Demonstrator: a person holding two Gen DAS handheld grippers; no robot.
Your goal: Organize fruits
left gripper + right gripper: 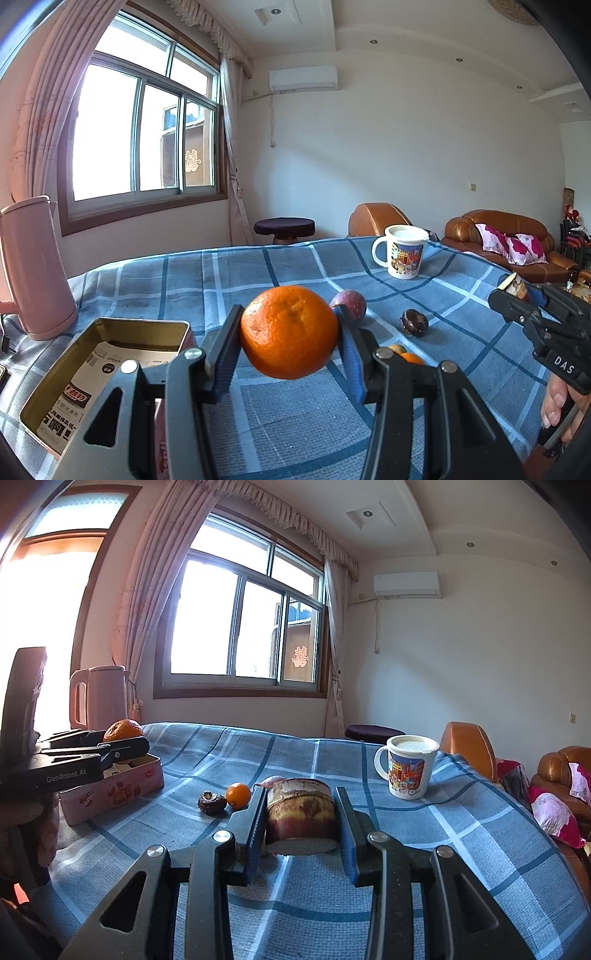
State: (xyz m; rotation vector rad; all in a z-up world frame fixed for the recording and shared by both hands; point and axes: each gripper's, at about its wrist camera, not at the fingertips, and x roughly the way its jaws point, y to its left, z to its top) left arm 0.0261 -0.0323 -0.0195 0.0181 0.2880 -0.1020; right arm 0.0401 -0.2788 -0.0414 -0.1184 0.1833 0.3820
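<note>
My left gripper (pixel 290 332) is shut on a large orange (pixel 289 331) and holds it above the blue checked tablecloth, just right of an open pink tin box (pixel 107 373). In the right wrist view the orange (pixel 123 730) hangs over the tin (pixel 110 794). My right gripper (pixel 301 812) is shut on a purple-brown cut fruit piece (pixel 301 814) with a pale cut face. On the cloth lie a purple round fruit (pixel 351 303), a dark wrinkled fruit (pixel 414 322) and a small orange (pixel 238 795).
A lidded cartoon mug (pixel 408 771) stands at the far right of the table. A pink kettle (pixel 35 269) stands at the far left by the window. Brown sofas (pixel 498 236) and a stool (pixel 284 227) lie beyond the table edge.
</note>
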